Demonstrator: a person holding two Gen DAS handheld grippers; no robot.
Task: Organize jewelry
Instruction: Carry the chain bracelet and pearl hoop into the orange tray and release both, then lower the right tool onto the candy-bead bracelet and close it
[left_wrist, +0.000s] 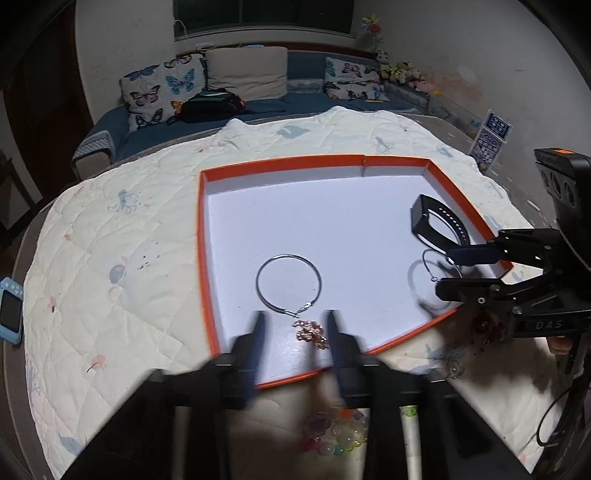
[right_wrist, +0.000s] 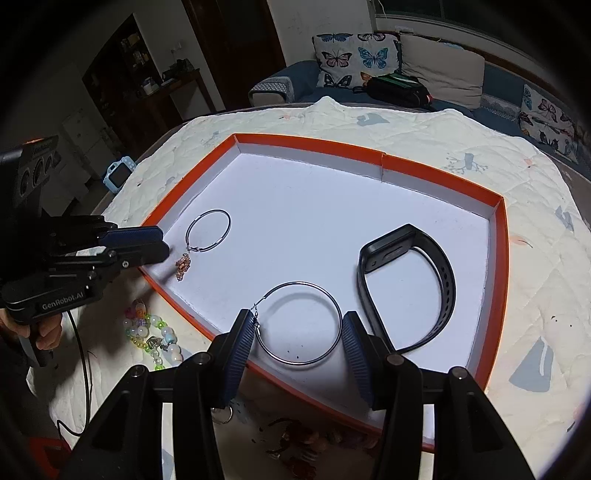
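An orange-rimmed tray (left_wrist: 202, 236) (right_wrist: 498, 266) with a white floor lies on a quilted cloth. In it lie two silver hoop earrings, a rose-gold charm and a black fitness band (left_wrist: 439, 225) (right_wrist: 406, 284). My left gripper (left_wrist: 295, 325) is open over the tray's near edge, its fingers either side of the charm (left_wrist: 312, 332) (right_wrist: 183, 266), just below one hoop (left_wrist: 289, 284) (right_wrist: 208, 230). My right gripper (right_wrist: 297, 325) is open, its fingers flanking the other hoop (right_wrist: 301, 323) (left_wrist: 439, 264) without closing on it.
A bead bracelet (right_wrist: 155, 338) (left_wrist: 338, 430) and dark reddish jewelry (right_wrist: 295, 439) (left_wrist: 487, 326) lie on the cloth outside the tray's near edge. A blue toy camera (left_wrist: 11, 310) (right_wrist: 118, 173) sits at the cloth's edge. A sofa with butterfly pillows stands behind.
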